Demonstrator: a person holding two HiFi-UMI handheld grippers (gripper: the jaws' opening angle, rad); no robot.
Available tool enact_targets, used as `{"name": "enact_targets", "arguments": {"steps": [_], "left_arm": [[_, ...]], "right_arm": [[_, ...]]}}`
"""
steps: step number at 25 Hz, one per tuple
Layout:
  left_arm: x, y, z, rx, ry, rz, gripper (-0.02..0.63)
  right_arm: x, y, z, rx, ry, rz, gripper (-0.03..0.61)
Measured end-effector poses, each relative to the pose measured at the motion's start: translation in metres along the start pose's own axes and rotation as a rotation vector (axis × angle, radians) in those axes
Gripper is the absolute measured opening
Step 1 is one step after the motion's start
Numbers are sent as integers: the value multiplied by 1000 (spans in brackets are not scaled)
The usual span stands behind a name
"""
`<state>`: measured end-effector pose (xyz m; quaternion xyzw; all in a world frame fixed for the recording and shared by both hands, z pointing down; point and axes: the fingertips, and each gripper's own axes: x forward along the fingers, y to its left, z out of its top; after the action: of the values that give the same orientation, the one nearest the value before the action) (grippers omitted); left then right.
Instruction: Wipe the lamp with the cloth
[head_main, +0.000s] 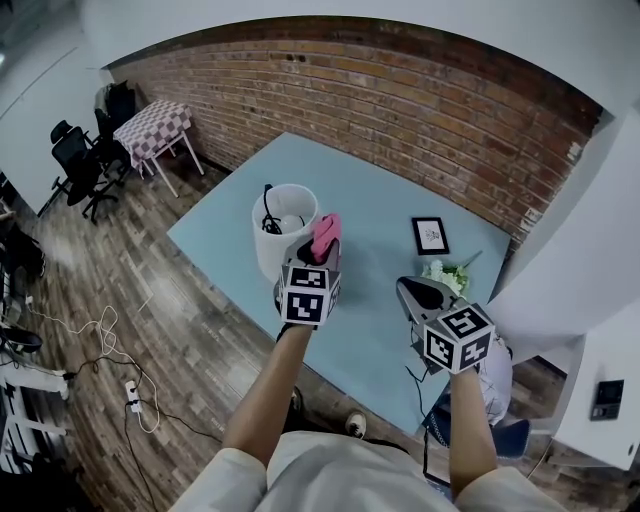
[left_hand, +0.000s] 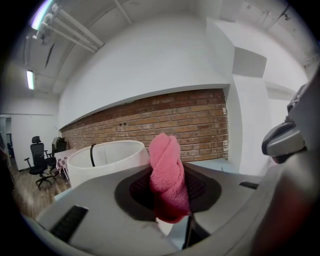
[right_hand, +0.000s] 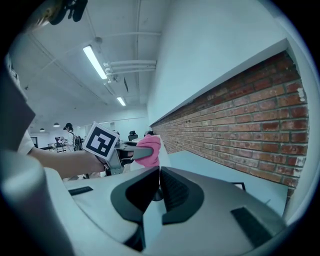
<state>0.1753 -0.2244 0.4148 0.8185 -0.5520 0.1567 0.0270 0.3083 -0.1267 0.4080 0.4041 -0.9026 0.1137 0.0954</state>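
Head view: we clamp left gripper (head_main: 320, 255) on pink cloth (head_main: 326, 232), upright, just right of lamp (head_main: 282, 222) near table (head_main: 370, 300) left corner.
Left gripper view: lampshade left of jaws.
Right gripper view: right gripper (right_hand: 159, 172) closed, empty, farther off.

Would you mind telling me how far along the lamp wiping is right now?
Done: the pink cloth is picked up and clamped in the left tool. In hand: that tool holds the cloth beside the rim of the white lamp shade; contact cannot be made out. The right tool is shut, empty and off to the side. Left: the wiping itself, since nothing shows the shade wiped yet.
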Motion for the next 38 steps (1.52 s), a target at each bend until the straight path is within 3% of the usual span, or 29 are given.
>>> {"name": "enact_targets", "arguments": {"steps": [16, 27, 38], "left_arm": [[-2, -23, -65, 45, 159, -73, 130], [-97, -7, -50, -53, -45, -85, 130], [-248, 34, -21, -33, -190, -71, 130]], "right_arm": [[0, 0, -1, 14, 16, -8, -2], [-5, 35, 22, -34, -13, -30, -2], [-37, 146, 60, -84, -120, -36, -3]]}}
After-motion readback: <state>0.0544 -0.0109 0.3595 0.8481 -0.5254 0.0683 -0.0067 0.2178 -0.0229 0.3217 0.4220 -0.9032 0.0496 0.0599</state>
